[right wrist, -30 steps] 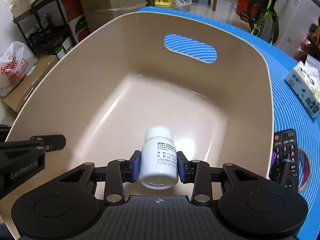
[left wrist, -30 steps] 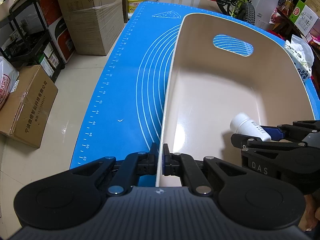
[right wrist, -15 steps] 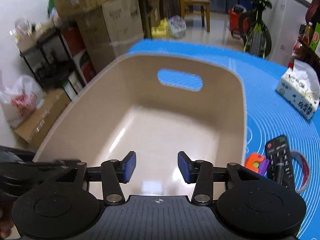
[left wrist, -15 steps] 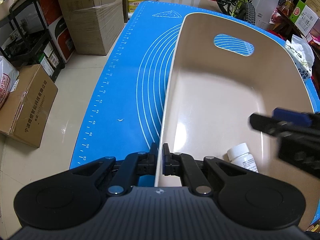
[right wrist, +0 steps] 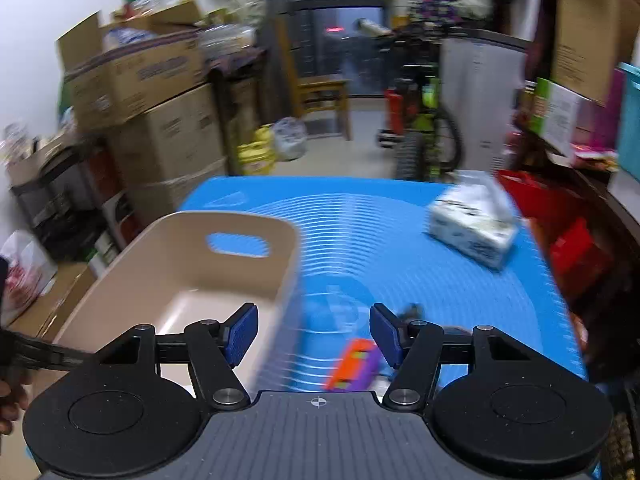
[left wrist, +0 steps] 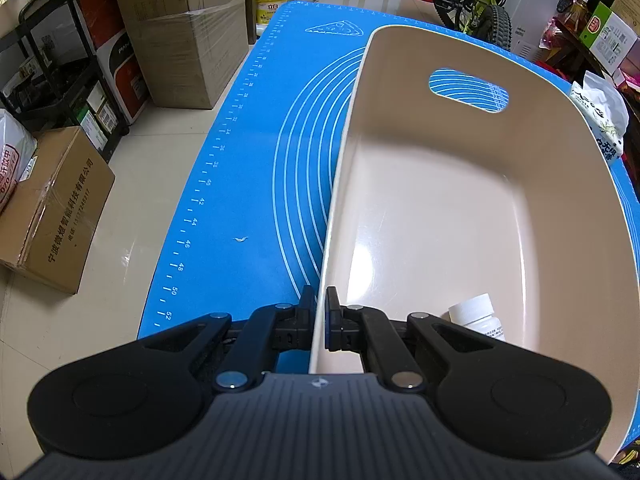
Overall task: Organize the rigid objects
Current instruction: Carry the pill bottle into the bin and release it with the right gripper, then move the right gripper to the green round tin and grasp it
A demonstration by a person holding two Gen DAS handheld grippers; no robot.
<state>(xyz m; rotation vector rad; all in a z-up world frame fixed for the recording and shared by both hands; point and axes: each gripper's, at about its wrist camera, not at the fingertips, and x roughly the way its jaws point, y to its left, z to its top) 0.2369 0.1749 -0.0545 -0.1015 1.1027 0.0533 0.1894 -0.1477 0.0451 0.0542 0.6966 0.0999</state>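
Compared with the frame one second earlier, the white bottle (left wrist: pixel 476 314) is no longer held: it is now lying on the floor of the beige bin (left wrist: pixel 460 208), close to the near wall, and the right gripper (right wrist: pixel 314 334) has been lifted out and swung to the side, so that its view is strongly blurred.

The bin is standing on the blue mat (left wrist: pixel 248 184) that covers the counter. Its near rim is clamped between the fingers of the left gripper (left wrist: pixel 319 318), which are closed tightly on the thin wall, one inside and one outside. If this grip is released or twisted while the other hand is moving fast, the bin can be pushed or tipped a little, and the bottle can roll across the smooth floor.

The fingers (right wrist: pixel 240 334) of the right gripper are apart and are opening wider, with nothing between them. Below them, on the mat just beside the bin, an orange and purple object (right wrist: pixel 354 364) is seen, too blurred to be named. It is judged to be the likely next thing to collect. A dark object (right wrist: pixel 412 314) lies close behind it and is partly hidden by the right finger. The risk is judged as follows: with such fast motion the approach may be badly aimed, the small piece may be knocked away, or the neighbour may be caught together with it.

A tissue pack (right wrist: pixel 474 232) is lying well apart, near the far corner.
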